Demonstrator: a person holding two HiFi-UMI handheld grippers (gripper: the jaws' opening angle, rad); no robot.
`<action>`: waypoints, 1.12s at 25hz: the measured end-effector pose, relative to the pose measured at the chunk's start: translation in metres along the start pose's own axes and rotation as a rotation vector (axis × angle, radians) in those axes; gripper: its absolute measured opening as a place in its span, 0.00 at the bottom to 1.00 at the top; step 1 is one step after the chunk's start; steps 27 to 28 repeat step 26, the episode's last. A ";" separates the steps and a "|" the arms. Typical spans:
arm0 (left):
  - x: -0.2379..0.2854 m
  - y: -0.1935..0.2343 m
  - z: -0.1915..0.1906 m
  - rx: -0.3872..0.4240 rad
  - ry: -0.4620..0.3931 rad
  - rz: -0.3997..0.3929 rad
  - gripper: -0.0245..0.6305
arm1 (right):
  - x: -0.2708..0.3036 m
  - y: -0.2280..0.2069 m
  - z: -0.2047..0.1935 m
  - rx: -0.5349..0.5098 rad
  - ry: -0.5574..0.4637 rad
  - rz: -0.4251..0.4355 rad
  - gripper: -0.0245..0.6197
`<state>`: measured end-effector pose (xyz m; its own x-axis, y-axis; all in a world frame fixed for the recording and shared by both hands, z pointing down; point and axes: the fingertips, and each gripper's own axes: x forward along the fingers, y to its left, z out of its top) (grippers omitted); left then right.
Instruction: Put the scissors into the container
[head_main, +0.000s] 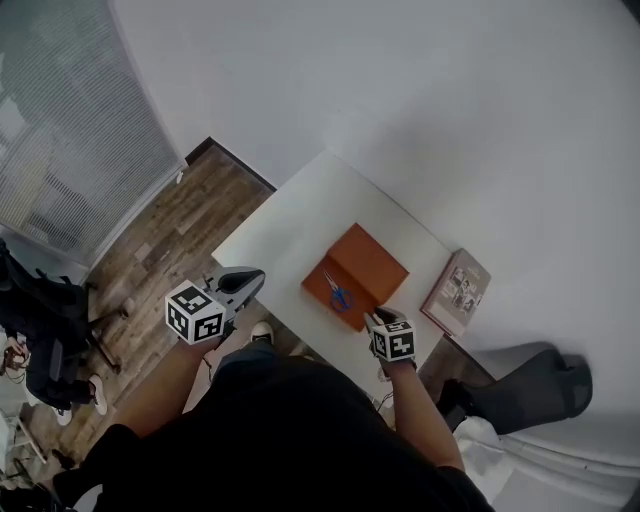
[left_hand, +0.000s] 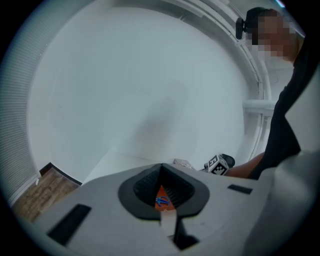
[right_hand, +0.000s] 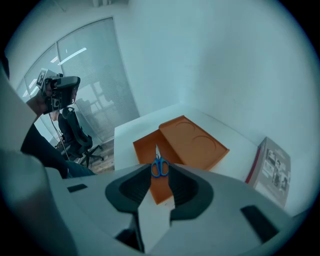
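On the white counter (head_main: 300, 220), the scissors (head_main: 338, 293) lie inside the open orange container (head_main: 372, 262); the right hand-held gripper (head_main: 380, 319) hovers just beside, jaws parted, empty; the left hand-held gripper (head_main: 248, 281), jaws together, empty, is held aside, presumably to avoid obstruction.

Blue-handled scissors (head_main: 338, 293) lie flat inside the shallow, open orange container (head_main: 320, 283).
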<state>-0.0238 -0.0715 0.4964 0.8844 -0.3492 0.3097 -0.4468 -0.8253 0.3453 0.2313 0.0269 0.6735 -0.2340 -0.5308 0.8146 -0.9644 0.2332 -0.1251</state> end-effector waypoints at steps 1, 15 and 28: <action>0.001 -0.003 0.000 0.005 -0.001 -0.003 0.05 | -0.005 -0.001 0.001 0.004 -0.012 -0.001 0.21; 0.003 -0.043 -0.002 0.042 0.005 -0.025 0.05 | -0.063 -0.003 0.017 0.034 -0.175 0.009 0.21; 0.010 -0.054 -0.003 0.032 0.005 -0.043 0.05 | -0.090 -0.002 0.025 0.054 -0.253 -0.002 0.21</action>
